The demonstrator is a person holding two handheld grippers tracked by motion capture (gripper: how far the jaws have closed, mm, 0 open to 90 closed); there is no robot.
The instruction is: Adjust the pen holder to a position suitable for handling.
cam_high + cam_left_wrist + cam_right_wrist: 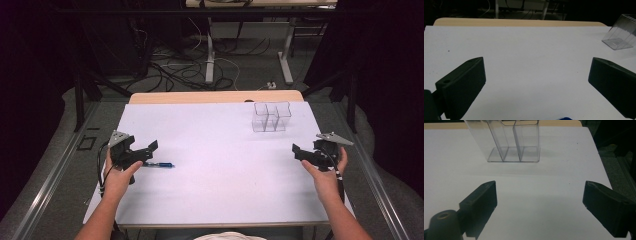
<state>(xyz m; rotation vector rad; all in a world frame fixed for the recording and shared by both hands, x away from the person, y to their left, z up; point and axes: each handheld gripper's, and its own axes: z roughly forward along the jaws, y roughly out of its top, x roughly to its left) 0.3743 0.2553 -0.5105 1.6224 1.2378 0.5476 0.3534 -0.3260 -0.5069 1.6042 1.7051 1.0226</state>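
Observation:
A blue pen [161, 164] lies on the white table top [215, 185] at the left, its near end just beside my left gripper [149, 154]. That gripper is open with nothing between its jaws, and a sliver of the blue pen [564, 118] shows at the bottom edge of the left gripper view. A clear plastic organizer [270, 117] with several compartments stands upright at the back right. My right gripper [298, 154] rests near the right edge, open and empty, facing the clear organizer [509, 142]. In their own views, my left gripper [536, 62] and my right gripper [540, 185] both stand wide open.
A wooden strip [215, 97] runs along the table's far edge. Beyond it the floor holds cables [185, 70] and white desk legs [210, 60]. The table's right edge [602, 167] drops to a dark floor close by my right gripper.

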